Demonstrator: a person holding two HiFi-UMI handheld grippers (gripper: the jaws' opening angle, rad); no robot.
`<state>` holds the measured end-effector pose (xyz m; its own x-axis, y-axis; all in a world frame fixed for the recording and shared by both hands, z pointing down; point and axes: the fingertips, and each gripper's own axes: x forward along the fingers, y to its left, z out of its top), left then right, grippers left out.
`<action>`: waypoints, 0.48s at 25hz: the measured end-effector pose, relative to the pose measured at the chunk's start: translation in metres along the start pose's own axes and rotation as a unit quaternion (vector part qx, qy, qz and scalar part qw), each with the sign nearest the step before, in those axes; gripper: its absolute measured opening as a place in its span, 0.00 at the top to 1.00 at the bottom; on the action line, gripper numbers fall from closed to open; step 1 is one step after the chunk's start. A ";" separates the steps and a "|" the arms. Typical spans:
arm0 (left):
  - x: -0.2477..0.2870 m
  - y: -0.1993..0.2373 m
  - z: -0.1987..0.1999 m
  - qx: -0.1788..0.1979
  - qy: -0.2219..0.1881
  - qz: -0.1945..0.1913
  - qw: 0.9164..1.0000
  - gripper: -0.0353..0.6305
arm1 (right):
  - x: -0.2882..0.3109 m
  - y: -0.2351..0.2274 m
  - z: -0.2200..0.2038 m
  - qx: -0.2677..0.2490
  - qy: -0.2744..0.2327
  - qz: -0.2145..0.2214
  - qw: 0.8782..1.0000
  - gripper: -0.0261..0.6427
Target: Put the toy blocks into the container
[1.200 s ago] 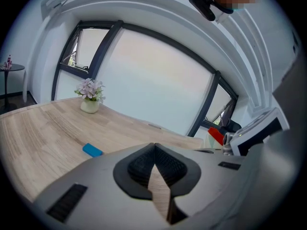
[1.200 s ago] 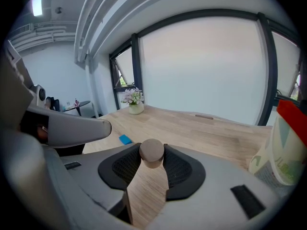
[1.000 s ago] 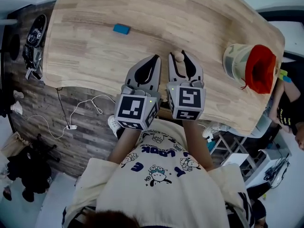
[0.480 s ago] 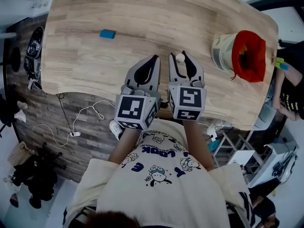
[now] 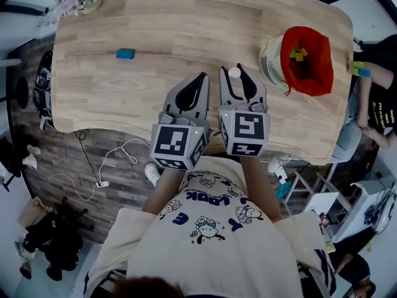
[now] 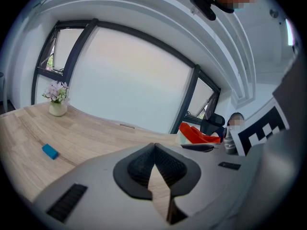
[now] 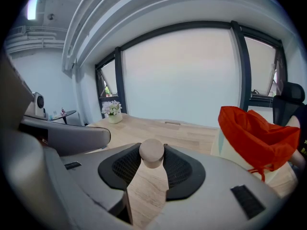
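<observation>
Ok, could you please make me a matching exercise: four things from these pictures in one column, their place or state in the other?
1 blue block
2 round wooden block
3 container
4 left gripper

a between the right gripper's jaws
b jaws together, empty
c alone on the table, towards its left
d red-lined, near the table's right edge

Pairs: 1-c, 2-a, 3-d, 4-b

Head view looks steeply down; all views share table (image 5: 186, 17) and container (image 5: 321, 79).

Left tool (image 5: 202, 76) with jaws closed together and empty, right tool (image 5: 235, 73) just beside it, jaws clamped on a pale round block (image 7: 151, 152), both pointing forward, slightly downward
</observation>
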<state>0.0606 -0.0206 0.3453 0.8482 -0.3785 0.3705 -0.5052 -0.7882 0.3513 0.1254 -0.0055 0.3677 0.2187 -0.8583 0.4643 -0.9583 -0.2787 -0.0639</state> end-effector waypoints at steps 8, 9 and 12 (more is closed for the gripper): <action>0.015 -0.034 0.002 0.014 -0.005 -0.011 1.000 0.90 | -0.019 -0.032 0.013 0.000 -0.024 -0.004 1.000 0.72; 0.016 -0.038 0.002 0.016 -0.006 -0.012 1.000 0.90 | -0.021 -0.036 0.015 0.000 -0.027 -0.004 1.000 0.72; 0.021 -0.050 0.004 0.020 -0.010 -0.014 1.000 0.90 | -0.028 -0.046 0.020 0.001 -0.037 -0.003 0.999 0.72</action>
<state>0.1043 0.0091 0.3325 0.8647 -0.3660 0.3441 -0.4755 -0.8173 0.3256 0.1667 0.0226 0.3398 0.2367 -0.8863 0.3982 -0.9569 -0.2837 -0.0627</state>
